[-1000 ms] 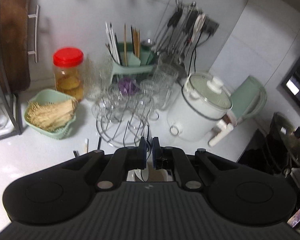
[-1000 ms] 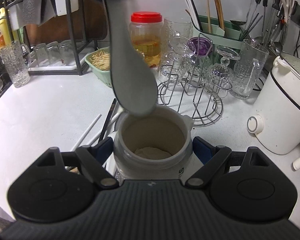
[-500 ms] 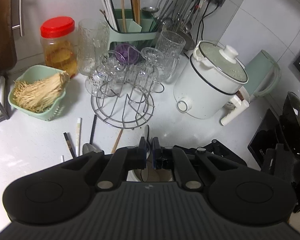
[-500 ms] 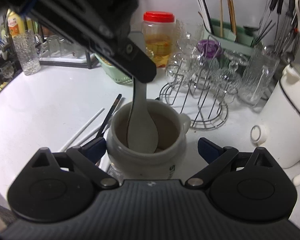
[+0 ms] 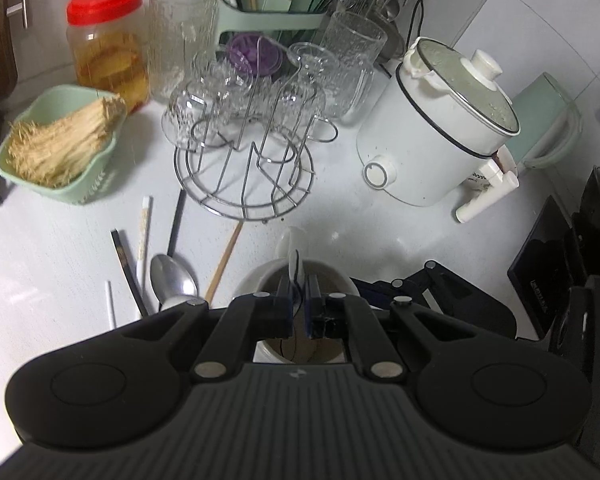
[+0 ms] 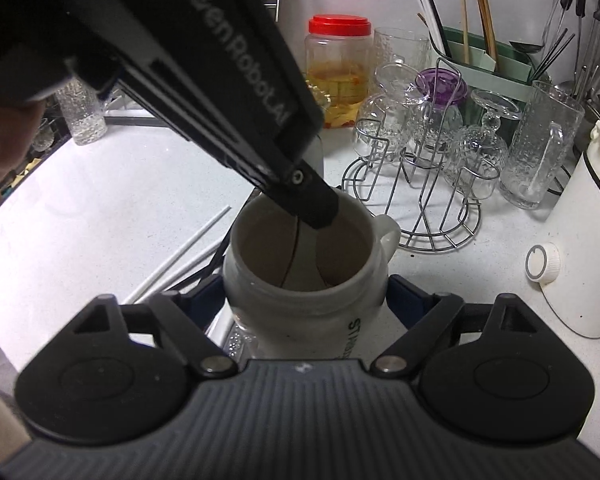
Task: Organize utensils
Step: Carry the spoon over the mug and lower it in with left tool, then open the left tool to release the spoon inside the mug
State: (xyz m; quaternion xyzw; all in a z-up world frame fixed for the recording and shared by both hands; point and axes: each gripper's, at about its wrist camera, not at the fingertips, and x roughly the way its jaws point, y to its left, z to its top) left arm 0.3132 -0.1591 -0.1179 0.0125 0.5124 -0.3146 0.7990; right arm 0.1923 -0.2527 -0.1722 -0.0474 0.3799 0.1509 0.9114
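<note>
Fig. legend, landmark = white ceramic jar (image 6: 306,280) at centre of counter (image 6: 120,184).

Containers: the jar is open-topped w/ brown inner wall; inside it stands one white ceramic spoon (image 6: 305,258), bowl end down, handle rising out of the mouth. Behind jar: wire glass rack (image 6: 416,184) carrying upturned clear glasses, number not clear; one glass mug (image 6: 540,148) just right of rack. Behind rack: green utensil caddy (image 6: 488,60) w/ chopsticks and ladles upright. Back-left of rack: one red-lidded plastic jar (image 6: 338,72) w/ amber liquid and pieces. Left of rack: one green basket (image 5: 60,148) filled w/ pale dried strands. Right of jar: one white electric cooker (image 5: 440,136), lid on.

Loose items left of jar: one metal spoon (image 5: 173,280), one wooden chopstick (image 5: 224,260), approx. four more sticks, black and white (image 5: 144,232).

Hands: my left gripper (image 5: 299,298) points steeply down into the jar mouth, jaws nearly together, pinching the white spoon's handle. In the right wrist view it comes in as a dark bar from upper left, tip inside the rim. My right gripper (image 6: 306,300) angles down at the jar from the near side; its jaws are closing w/ the jar body between them, blue pads (image 6: 404,296) at the jar's sides; pad contact I cannot tell.
</note>
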